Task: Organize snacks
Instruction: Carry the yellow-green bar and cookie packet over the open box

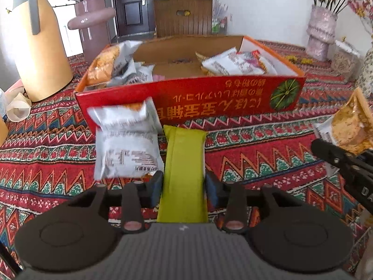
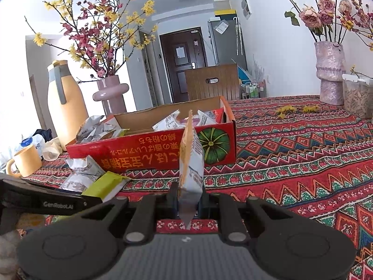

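Note:
A red cardboard box (image 1: 186, 100) (image 2: 151, 156) with a pumpkin picture stands open on the patterned tablecloth, holding several snack packets. In front of it lies a green packet (image 1: 184, 161) (image 2: 105, 184). My left gripper (image 1: 184, 184) is shut on its near end, a pad against each long side. A silver-white packet (image 1: 126, 140) (image 2: 79, 175) rests just left of it, leaning on the box front. My right gripper (image 2: 188, 200) is shut on an orange-and-white snack packet (image 2: 191, 161) (image 1: 349, 128), held upright above the cloth, right of the left gripper.
A tan thermos jug (image 2: 65, 107) and a pink ring vase (image 2: 112, 93) stand left of the box, with a yellow mug (image 2: 25, 163) nearer. A textured pink vase (image 2: 329, 70) and a clear container (image 2: 359, 100) stand far right. A wooden chair (image 2: 212, 81) is behind the table.

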Demonstrator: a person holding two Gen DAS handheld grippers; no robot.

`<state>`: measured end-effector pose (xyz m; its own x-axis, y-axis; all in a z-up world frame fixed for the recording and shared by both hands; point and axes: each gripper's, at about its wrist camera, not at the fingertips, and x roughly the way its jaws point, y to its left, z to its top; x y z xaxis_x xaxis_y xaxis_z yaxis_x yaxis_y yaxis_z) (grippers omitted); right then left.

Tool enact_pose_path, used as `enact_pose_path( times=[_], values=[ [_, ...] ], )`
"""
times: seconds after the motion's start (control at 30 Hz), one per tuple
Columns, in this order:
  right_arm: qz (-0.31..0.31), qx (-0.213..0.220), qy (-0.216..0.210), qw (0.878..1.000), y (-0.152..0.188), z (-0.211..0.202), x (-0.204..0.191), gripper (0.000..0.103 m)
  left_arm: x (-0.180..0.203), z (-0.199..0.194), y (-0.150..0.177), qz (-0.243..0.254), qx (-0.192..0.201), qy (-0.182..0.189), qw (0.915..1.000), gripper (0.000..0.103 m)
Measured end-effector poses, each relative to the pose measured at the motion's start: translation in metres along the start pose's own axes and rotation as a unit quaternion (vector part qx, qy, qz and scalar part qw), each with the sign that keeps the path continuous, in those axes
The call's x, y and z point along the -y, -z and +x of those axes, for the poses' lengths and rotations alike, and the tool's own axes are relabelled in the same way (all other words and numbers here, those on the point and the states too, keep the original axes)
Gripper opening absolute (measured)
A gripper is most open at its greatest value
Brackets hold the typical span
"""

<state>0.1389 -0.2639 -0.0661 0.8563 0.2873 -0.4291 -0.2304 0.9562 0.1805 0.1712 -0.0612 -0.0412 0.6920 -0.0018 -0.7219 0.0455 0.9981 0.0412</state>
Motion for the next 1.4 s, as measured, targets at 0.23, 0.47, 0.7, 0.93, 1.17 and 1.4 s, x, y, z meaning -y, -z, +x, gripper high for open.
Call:
enact_pose_path(
  times=[0.23, 0.47, 0.7, 0.93, 1.17, 1.4],
  values=[
    [-0.002, -0.003, 0.004, 1.0, 0.001, 0.001, -0.001, 0.014, 0.003, 0.004, -0.001, 0.002, 0.003, 0.008, 1.0, 0.036],
    [-0.001, 0.001, 0.003, 1.0, 0.0, -0.001, -0.001, 0.014, 0.002, -0.015, -0.001, 0.004, 0.036, 0.024, 0.999, 0.034],
    [-0.003, 0.006, 0.002, 1.0, -0.007, -0.008, -0.005, 0.014, -0.002, -0.043, -0.01, 0.001, 0.078, 0.035, 0.9963, 0.034],
    [-0.024, 0.034, -0.001, 0.999, -0.031, -0.014, -0.022, 0.014, -0.011, -0.067, -0.032, -0.003, 0.124, 0.039, 0.9915, 0.034],
    [-0.035, 0.052, 0.0, 0.998, -0.058, -0.005, -0.036, 0.014, -0.024, -0.08, -0.061, -0.014, 0.163, 0.037, 0.9858, 0.034],
    [-0.045, 0.066, 0.007, 0.997, -0.084, 0.013, -0.046, 0.014, -0.035, -0.069, -0.089, -0.028, 0.174, 0.036, 0.9836, 0.035]
  ],
)
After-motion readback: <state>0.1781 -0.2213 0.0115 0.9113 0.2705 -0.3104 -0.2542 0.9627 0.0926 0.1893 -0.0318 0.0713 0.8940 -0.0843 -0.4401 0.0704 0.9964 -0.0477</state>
